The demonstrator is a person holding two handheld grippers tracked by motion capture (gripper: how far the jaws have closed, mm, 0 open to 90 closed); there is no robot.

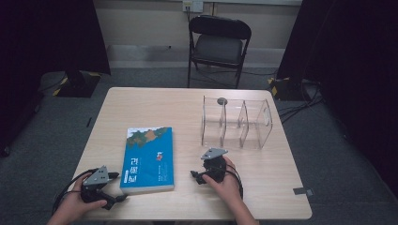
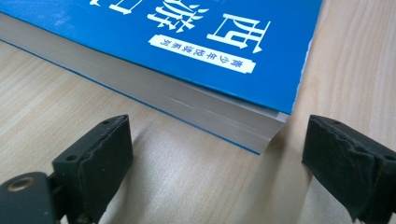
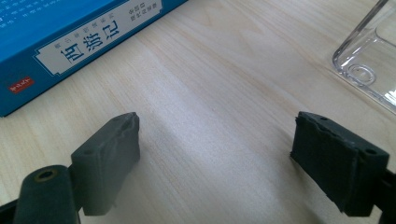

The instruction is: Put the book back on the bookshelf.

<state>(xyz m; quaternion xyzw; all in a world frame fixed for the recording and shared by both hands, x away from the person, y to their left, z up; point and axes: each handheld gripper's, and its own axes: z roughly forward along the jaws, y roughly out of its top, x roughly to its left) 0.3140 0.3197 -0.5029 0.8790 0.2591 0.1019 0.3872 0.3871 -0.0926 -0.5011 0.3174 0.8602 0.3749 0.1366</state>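
From the high view, the work looks barely begun. The blue book (image 1: 149, 159) lies flat on the pale wooden desk (image 1: 141, 103), cover up, near the front edge and left of centre. The clear divided organiser (image 1: 236, 122) stands empty toward the right rear of the desk, well apart from the book. The left tongs (image 1: 118, 186) sit at the book's near left corner, and the right tongs (image 1: 196, 177) rest on the desk just right of the book, between it and the organiser. A likely aim is to stand the book in one of the organiser's slots; if so, lifting, carrying and placing are all left to do. Around the desk there is grey carpet, a black folding chair (image 1: 218, 44) behind it, dark curtains on both sides and cables on the floor to the right.

In the left gripper view, the tongs (image 2: 217, 154) are spread wide and hold nothing. The book's corner (image 2: 261, 126) lies just ahead between the two jaws, its page edges facing the camera, not yet touched.

In the right gripper view, those tongs (image 3: 215, 144) also stand wide open and empty over bare wood. The book's spine side (image 3: 84, 46) lies off to the upper left, and a corner of the organiser (image 3: 369, 70) shows at the upper right.
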